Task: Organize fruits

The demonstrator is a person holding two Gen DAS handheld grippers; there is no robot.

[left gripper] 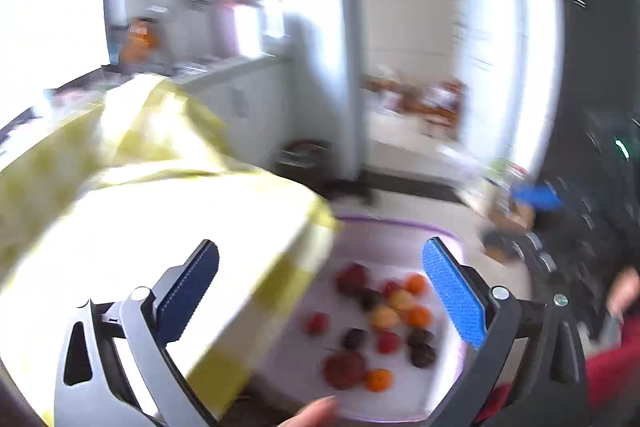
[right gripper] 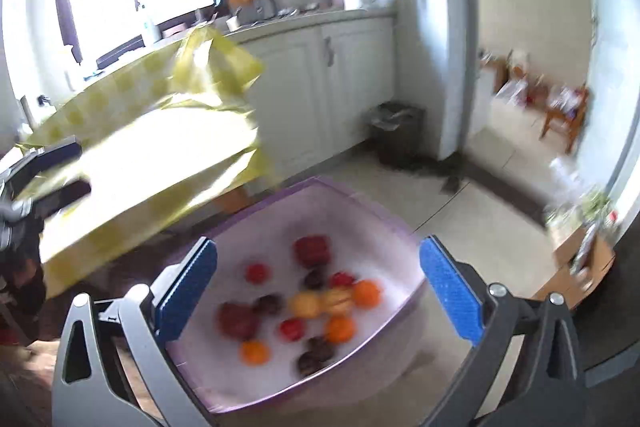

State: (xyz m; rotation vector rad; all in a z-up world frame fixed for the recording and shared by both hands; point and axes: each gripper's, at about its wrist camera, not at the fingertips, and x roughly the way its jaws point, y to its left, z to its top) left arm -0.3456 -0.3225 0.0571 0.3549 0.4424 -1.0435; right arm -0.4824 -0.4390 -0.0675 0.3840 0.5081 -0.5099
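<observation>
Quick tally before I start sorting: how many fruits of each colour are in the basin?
Red fruits: 5 (2 large, 3 small)
Orange fruits: 3
Yellow fruits: 2
Dark purple fruits: 4
Total: 14, all in the lilac basin; both views are blurred.

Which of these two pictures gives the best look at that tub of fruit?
The right wrist view: the tub shows nearly whole, with its far wall and rim, and the fruit spread out. In the left wrist view the tub is blurrier and partly hidden behind the yellow tablecloth.
</observation>
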